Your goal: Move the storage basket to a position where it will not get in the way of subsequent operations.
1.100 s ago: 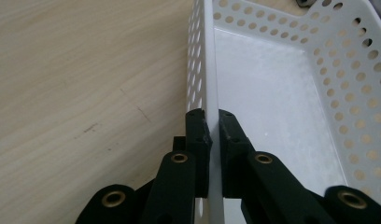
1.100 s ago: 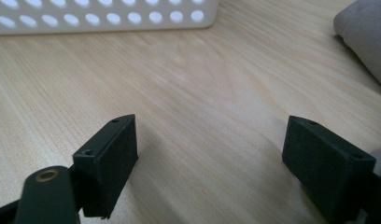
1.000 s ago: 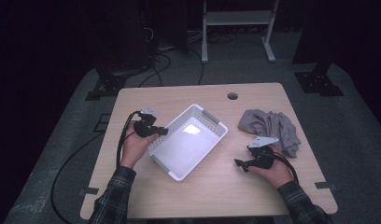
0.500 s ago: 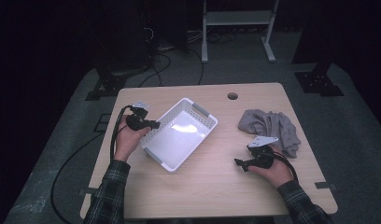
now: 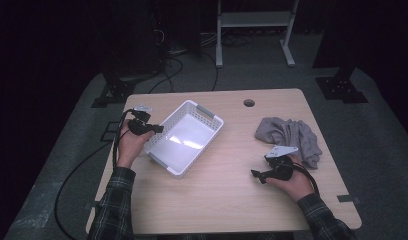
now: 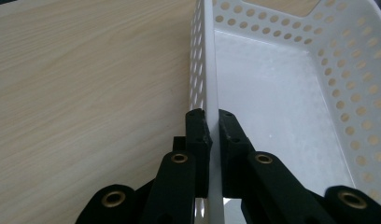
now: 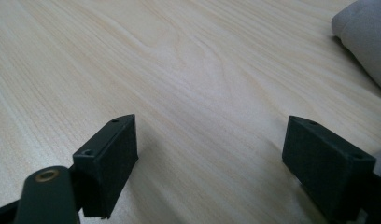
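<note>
At the left of the table [image 5: 227, 200], the left gripper [image 5: 153, 128] was clamped on the near-left wall of the white basket [image 5: 192, 131]. In the left gripper view its jaws stood on either side of that thin perforated wall, one outside and one inside, pressed tight against the plastic [image 6: 212, 93]. The basket itself sat left of the middle of the table, turned at an angle, with one short end and its grey handle slot pointing toward the far side. I could see nothing in it; its bottom was bare and shiny.

Further right, a crumpled grey cloth [image 5: 291, 137] lay in a heap on the wood, well apart from the basket. The right gripper [image 5: 258, 174] rested low near the front edge, just beside the cloth's near side. Its jaws were spread wide with only bare wood between them in the right gripper view, and a corner of the cloth [image 7: 366, 37] showed off to the far right of that view, untouched.

As I judged it, the work was at an early stage: the basket was held and being positioned, while the cloth had not yet been picked up. If the cloth was meant for the basket, grasping it, carrying it across and dropping it in all remained to be done.
</note>
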A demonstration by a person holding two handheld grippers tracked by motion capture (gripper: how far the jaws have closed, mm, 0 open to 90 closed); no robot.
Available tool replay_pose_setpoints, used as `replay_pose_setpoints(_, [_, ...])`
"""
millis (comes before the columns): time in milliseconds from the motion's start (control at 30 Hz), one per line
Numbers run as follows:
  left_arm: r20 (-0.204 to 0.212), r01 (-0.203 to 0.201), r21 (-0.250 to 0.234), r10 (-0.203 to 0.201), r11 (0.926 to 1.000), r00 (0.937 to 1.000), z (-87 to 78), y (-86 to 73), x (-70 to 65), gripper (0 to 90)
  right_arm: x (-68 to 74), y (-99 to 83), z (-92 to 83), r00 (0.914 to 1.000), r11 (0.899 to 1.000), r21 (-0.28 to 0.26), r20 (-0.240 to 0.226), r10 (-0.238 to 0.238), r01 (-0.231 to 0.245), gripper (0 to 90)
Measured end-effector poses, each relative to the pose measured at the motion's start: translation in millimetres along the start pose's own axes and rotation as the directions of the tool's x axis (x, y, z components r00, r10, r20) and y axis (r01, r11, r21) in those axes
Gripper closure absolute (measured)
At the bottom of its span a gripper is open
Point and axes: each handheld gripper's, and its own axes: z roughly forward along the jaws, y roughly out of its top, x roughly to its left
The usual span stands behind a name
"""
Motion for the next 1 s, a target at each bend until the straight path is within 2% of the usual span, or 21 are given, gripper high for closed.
replay_pose_setpoints(233, [-0.060,0.018,0.020,-0.016,0.9996,0.9981,1.3,-6.5,17.7,85.0,0.1,0.0,0.0,1.0000,1.000,0.000,0.000,0.001,-0.001,16.9])
replay_pose_setpoints(433, [-0.087,0.046,0.021,-0.044,0.9987,0.9953,-1.8,-13.0,29.0,84.9,0.3,-0.1,-0.1,1.0000,1.000,-0.001,0.001,0.003,-0.003,16.9])
replay_pose_setpoints(733, [-0.107,0.068,0.029,-0.065,0.9973,0.9921,0.0,-19.0,35.5,84.6,0.5,-0.3,-0.2,1.0000,1.000,-0.001,0.003,0.004,-0.004,16.9])
replay_pose_setpoints(900, [-0.109,0.076,0.016,-0.074,0.9970,0.9913,-1.8,-21.5,36.7,82.9,0.5,-0.3,-0.2,1.0000,1.000,-0.001,0.003,0.003,-0.003,16.9])
replay_pose_setpoints(1000, [-0.123,0.066,-0.004,-0.066,0.9978,0.9902,-7.6,-20.7,36.4,75.8,0.5,-0.3,-0.2,1.0000,1.000,-0.001,0.004,0.004,-0.004,16.9])
